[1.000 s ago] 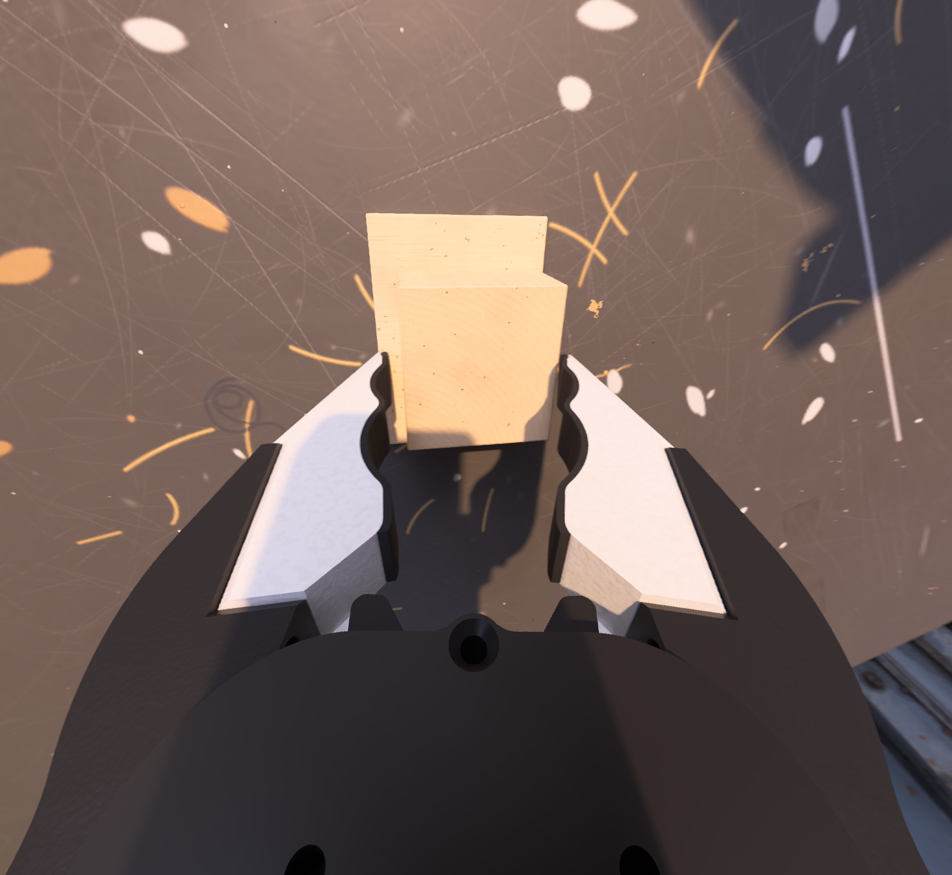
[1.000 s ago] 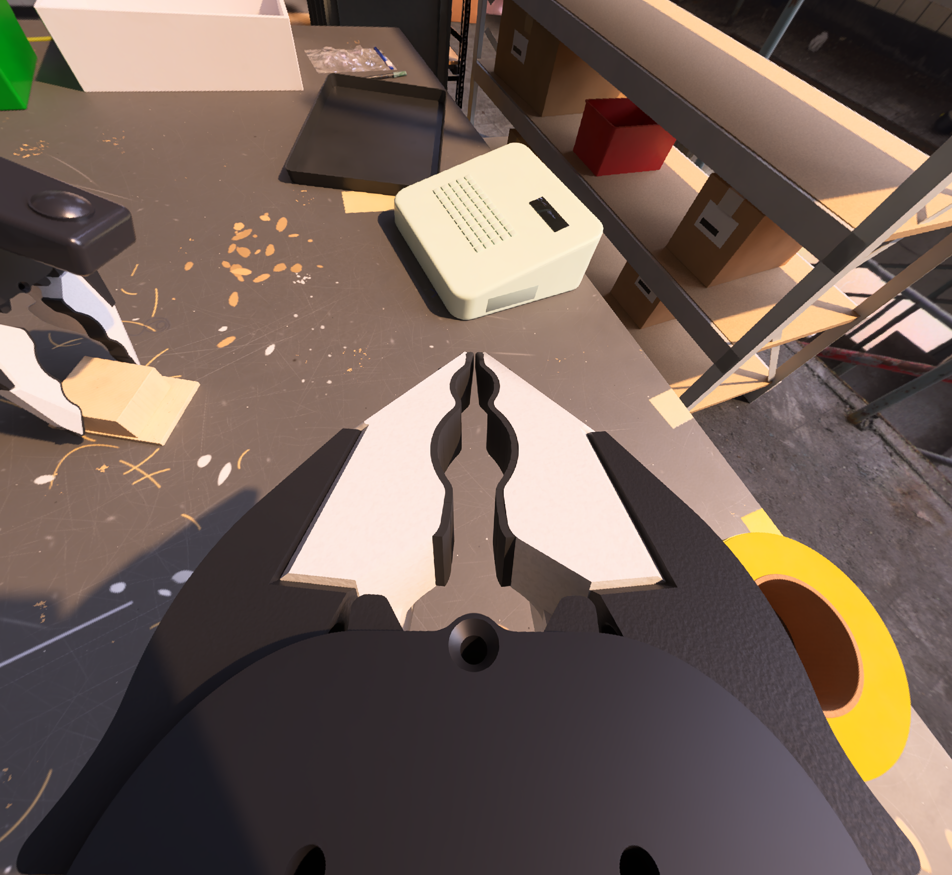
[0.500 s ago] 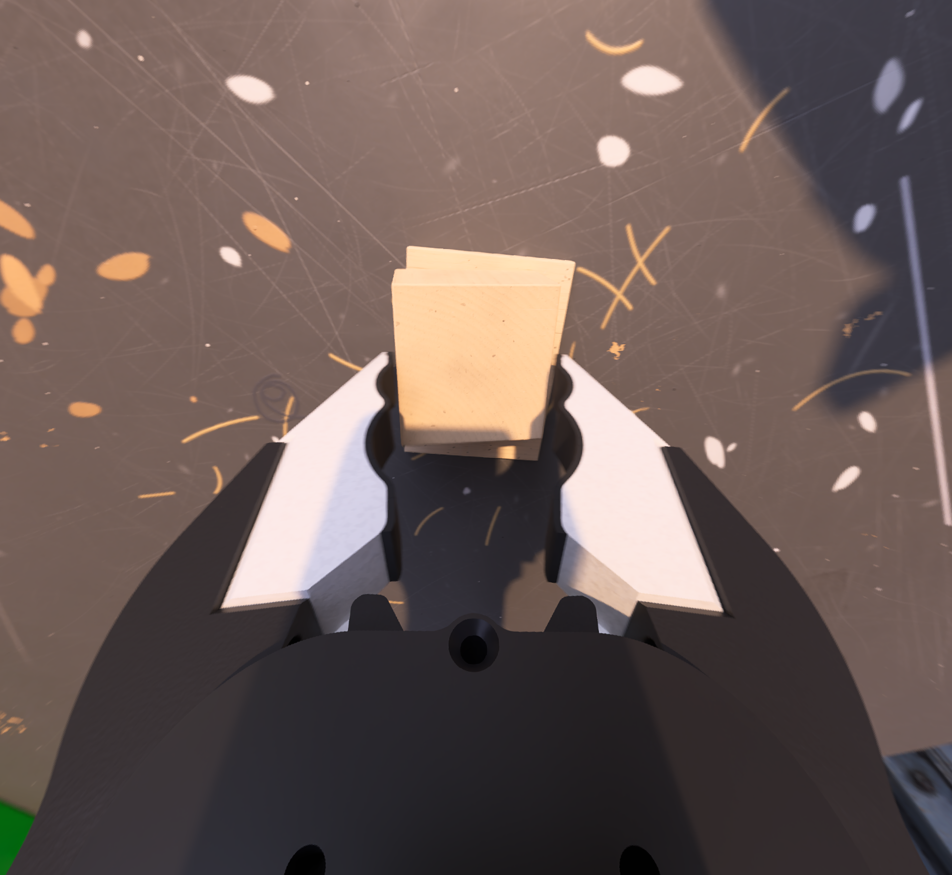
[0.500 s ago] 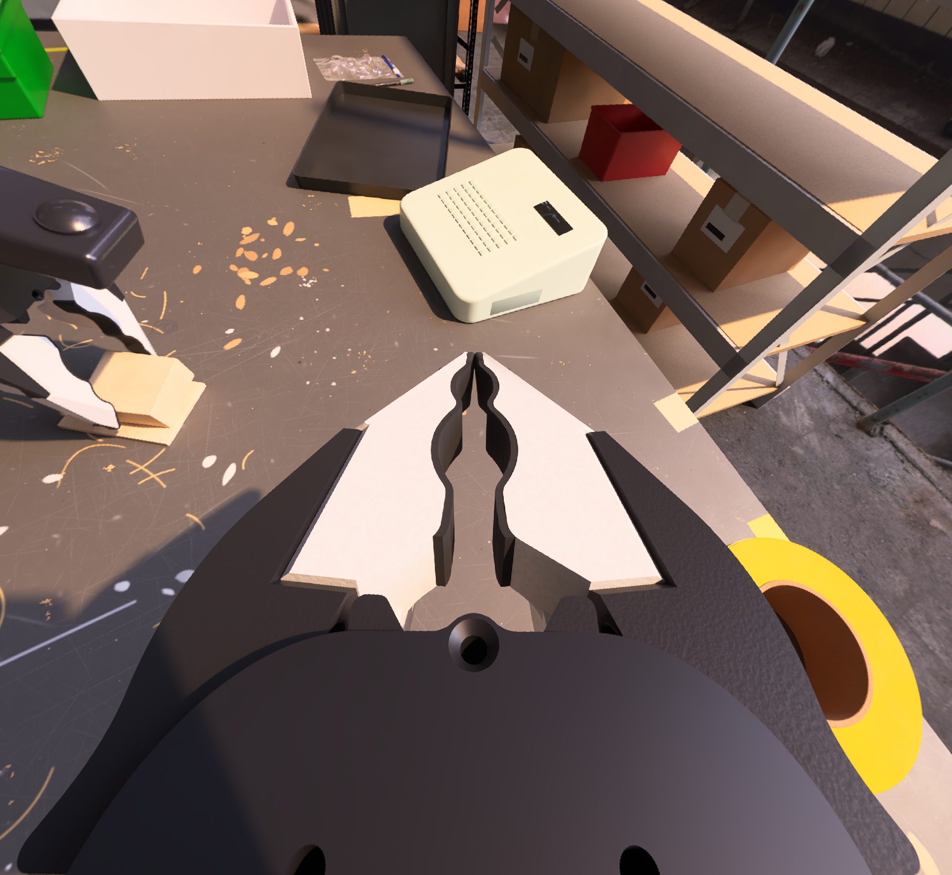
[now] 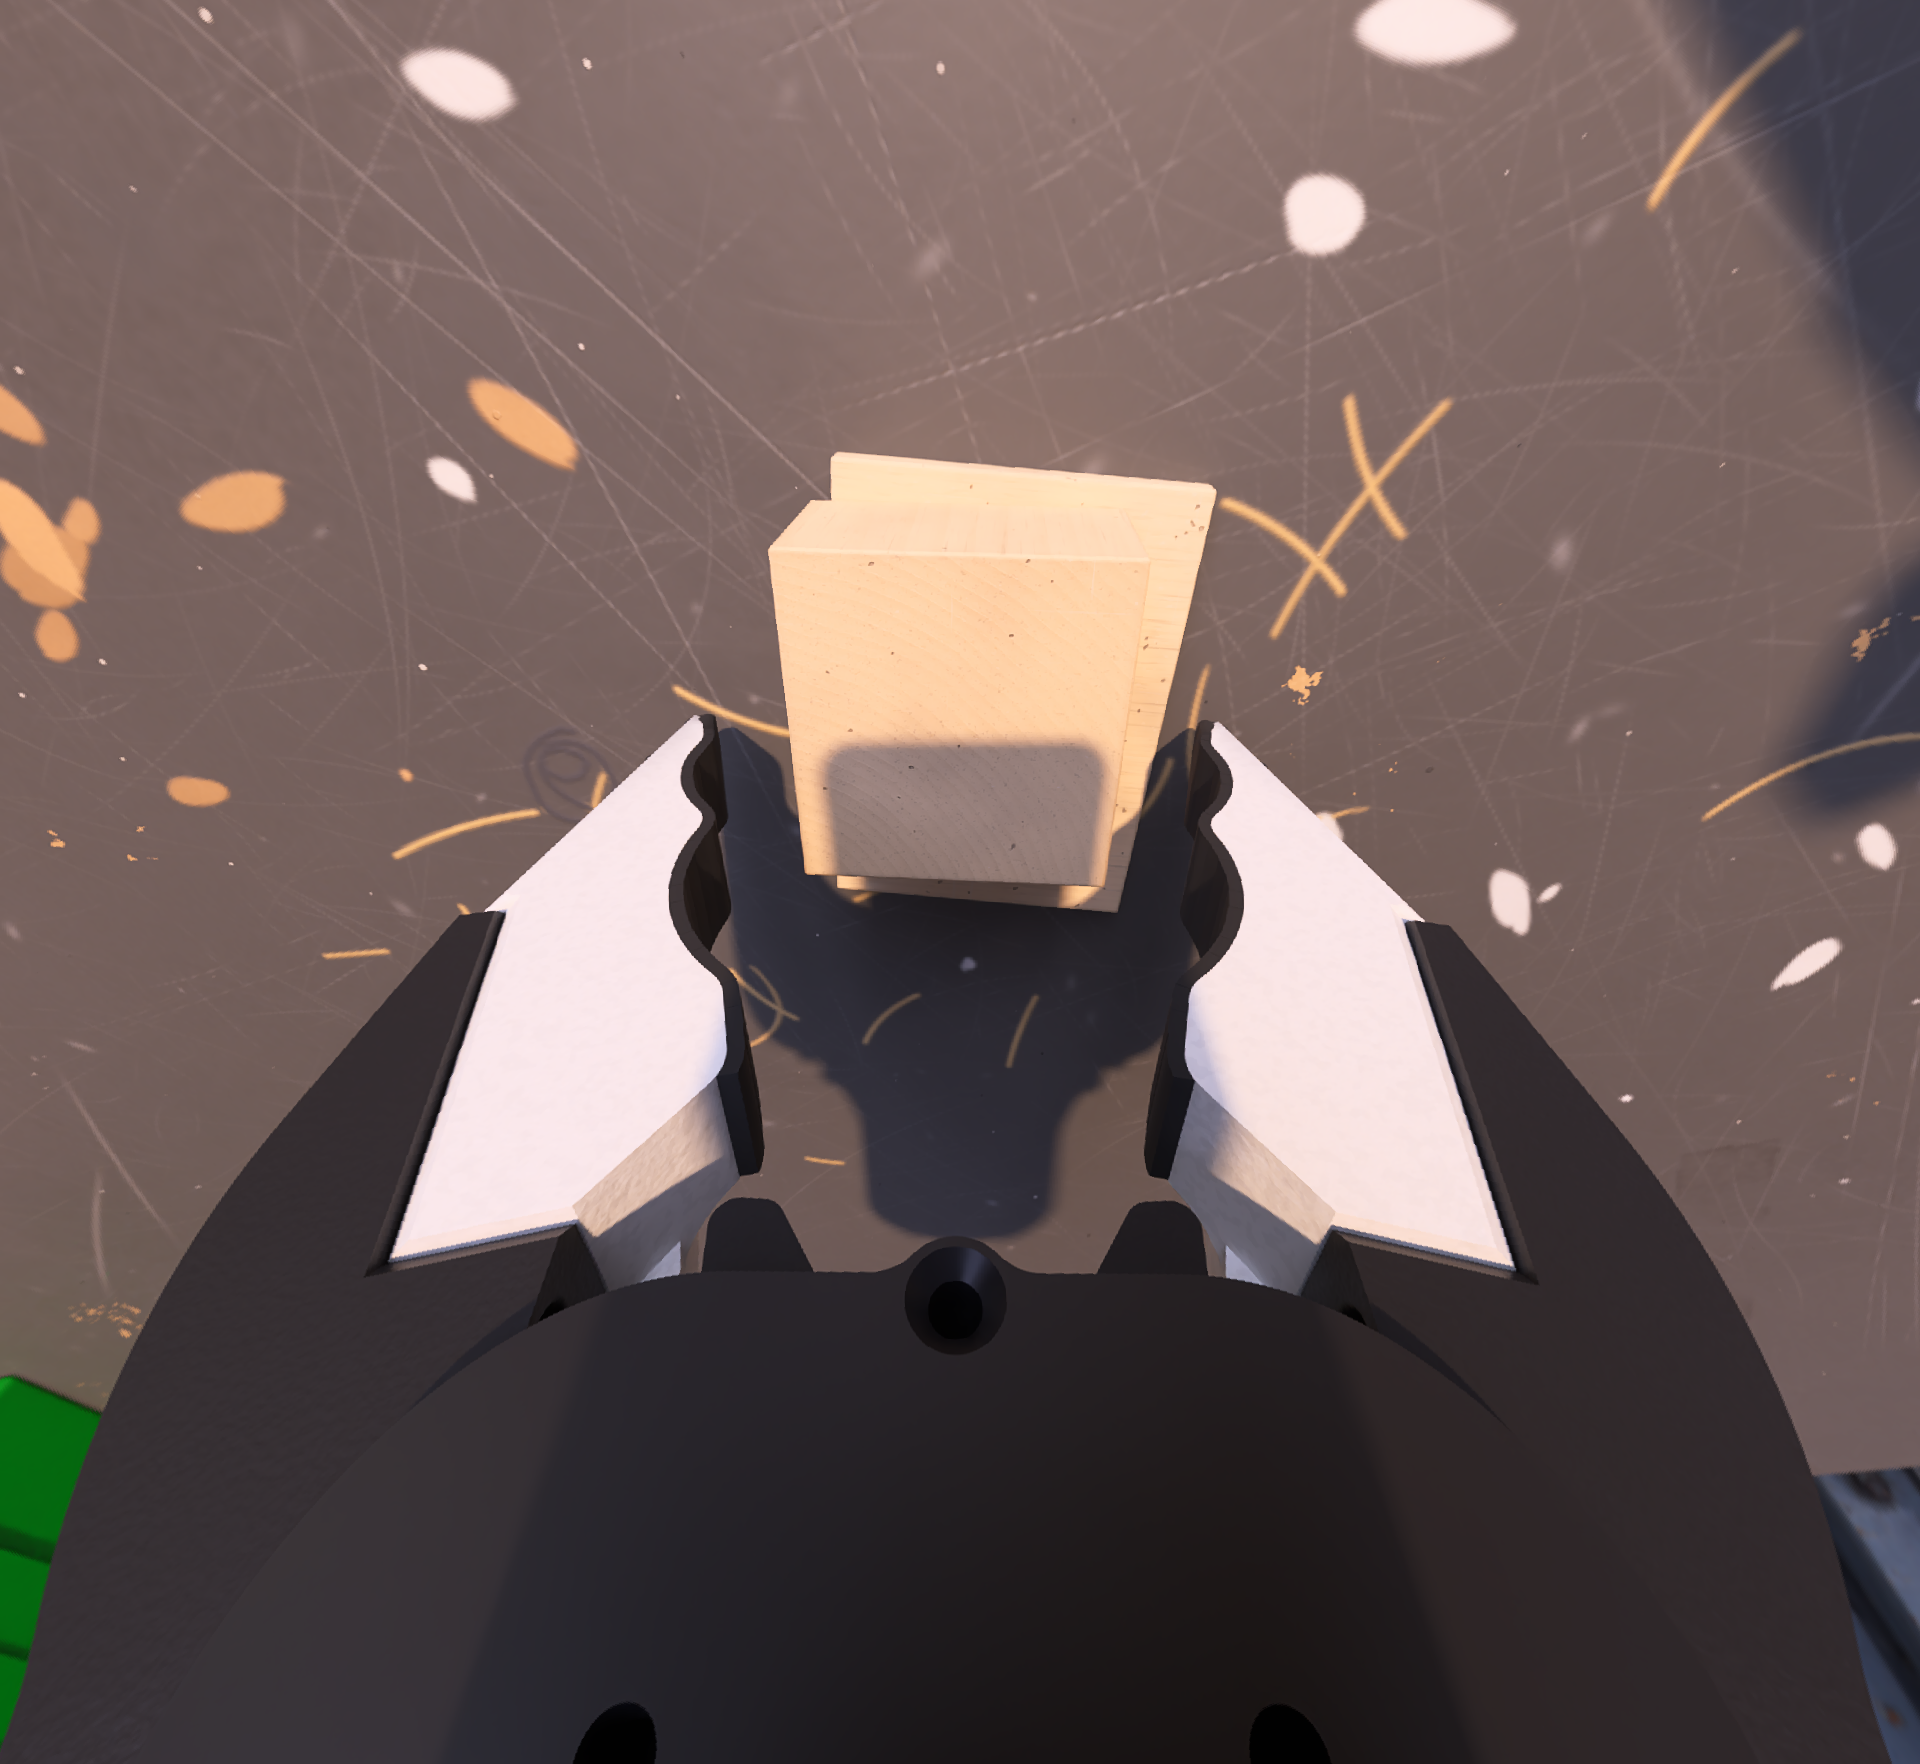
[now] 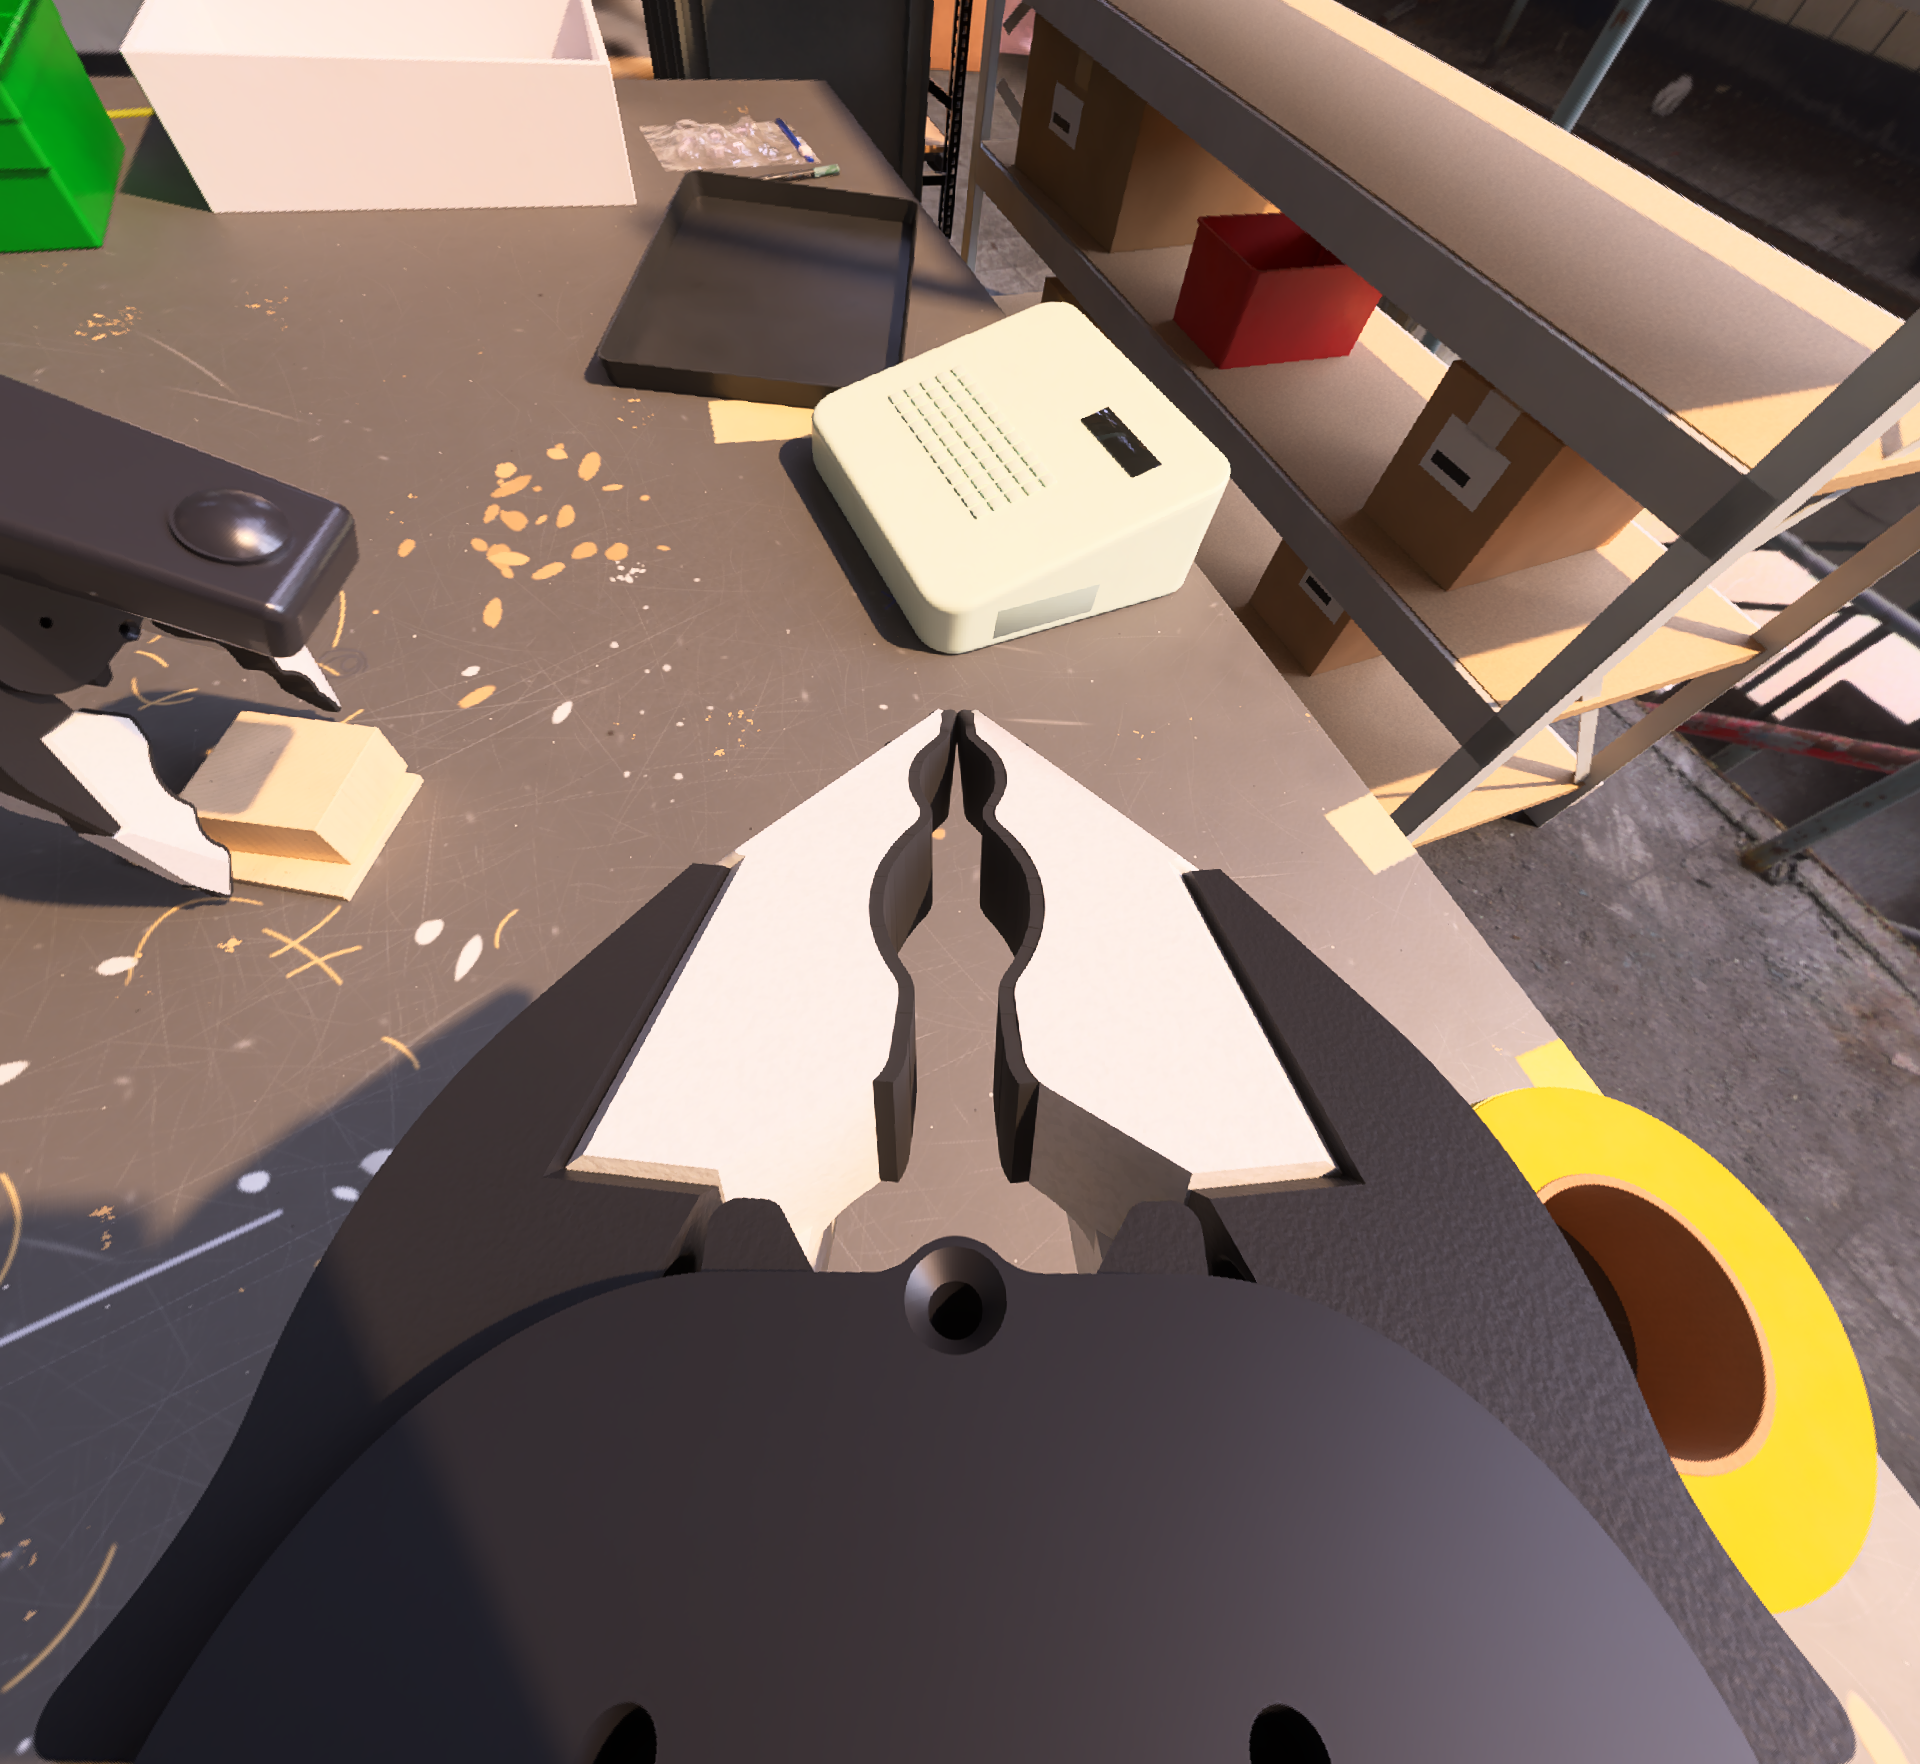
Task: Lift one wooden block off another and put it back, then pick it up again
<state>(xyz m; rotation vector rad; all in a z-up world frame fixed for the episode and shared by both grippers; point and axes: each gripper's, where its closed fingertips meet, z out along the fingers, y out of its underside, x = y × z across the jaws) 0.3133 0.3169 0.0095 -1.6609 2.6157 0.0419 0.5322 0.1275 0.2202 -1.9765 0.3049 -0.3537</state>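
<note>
A pale upper wooden block (image 5: 956, 706) rests on a flatter lower wooden block (image 5: 1174, 551) on the scratched grey table. My left gripper (image 5: 956, 727) is open, with its fingers standing apart on either side of the upper block's near end and a gap on each side. The right wrist view shows the same: the left gripper (image 6: 260, 779) straddles the upper block (image 6: 301, 779), which sits on the lower block (image 6: 364, 841). My right gripper (image 6: 956, 722) is shut and empty, hovering over the table to the right of the blocks.
A cream device (image 6: 1018, 478), a black tray (image 6: 769, 301), a white box (image 6: 384, 104) and a green bin (image 6: 42, 114) stand farther back. A yellow tape roll (image 6: 1704, 1340) lies near the table's right edge. Metal shelving (image 6: 1455, 260) stands beyond that edge.
The left gripper set the held upper block squarely down on the lower block, then opened its jaws and let go. The right gripper stayed shut, barely shifting.
</note>
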